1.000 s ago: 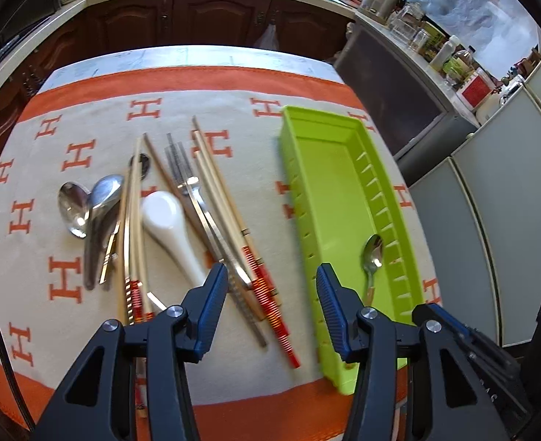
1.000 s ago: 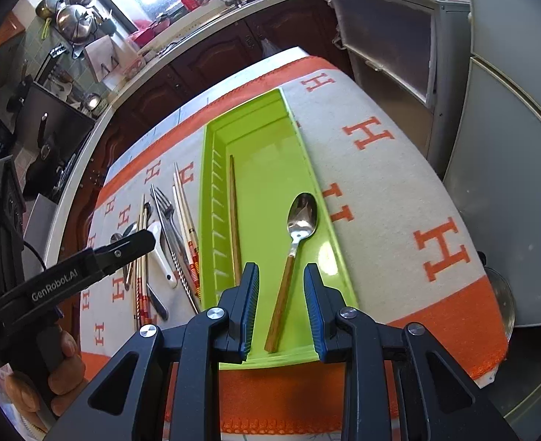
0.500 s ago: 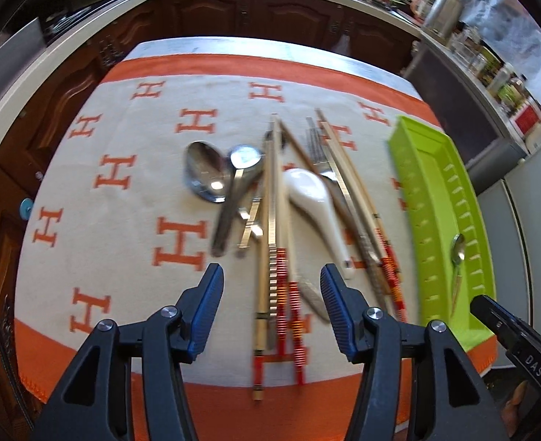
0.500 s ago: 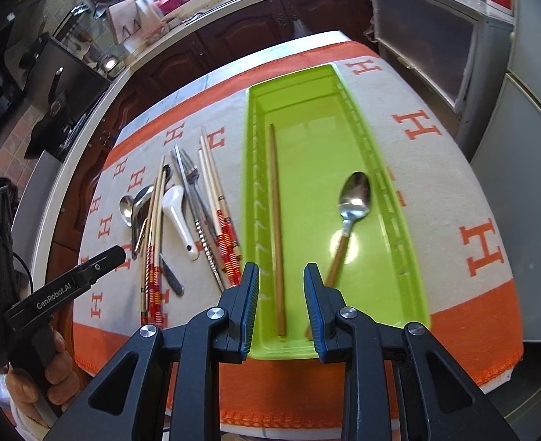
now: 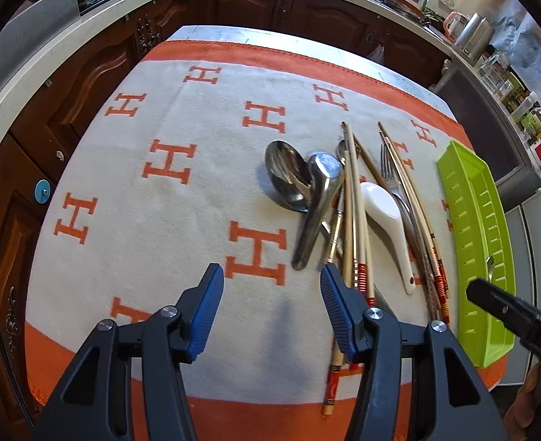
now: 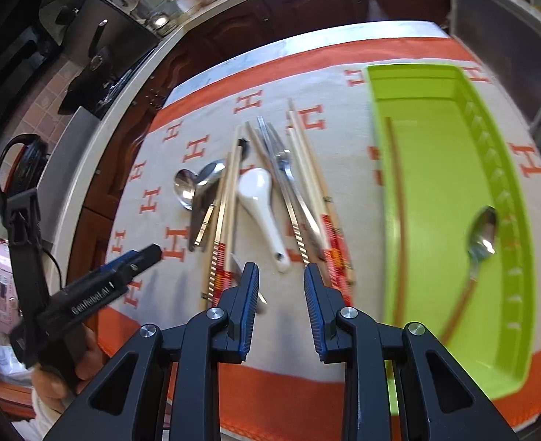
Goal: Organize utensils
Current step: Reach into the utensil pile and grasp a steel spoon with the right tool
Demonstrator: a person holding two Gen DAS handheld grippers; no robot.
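A pile of utensils lies on the orange-and-cream H-pattern cloth [image 5: 167,198]: metal spoons [image 5: 288,176], a white ceramic spoon [image 5: 388,217] [image 6: 261,202], a fork [image 6: 281,161] and several chopsticks [image 5: 354,220] [image 6: 222,228]. A green tray [image 6: 450,84] [image 5: 465,191] on the right holds one brown chopstick [image 6: 399,228] and a wooden-handled spoon [image 6: 483,235]. My left gripper [image 5: 270,294] is open and empty, just left of the pile's near end. My right gripper [image 6: 281,286] is open and empty, above the near ends of the pile.
Dark wooden cabinets [image 5: 255,3] and a counter with jars and a kettle [image 5: 472,33] surround the table. The cloth's near orange border [image 6: 288,386] runs along the table edge. The left gripper also shows in the right wrist view [image 6: 134,261].
Both grippers have swung left: the left from over the tray to the cloth left of the pile, the right from over the tray to over the pile. The right jaws have widened.
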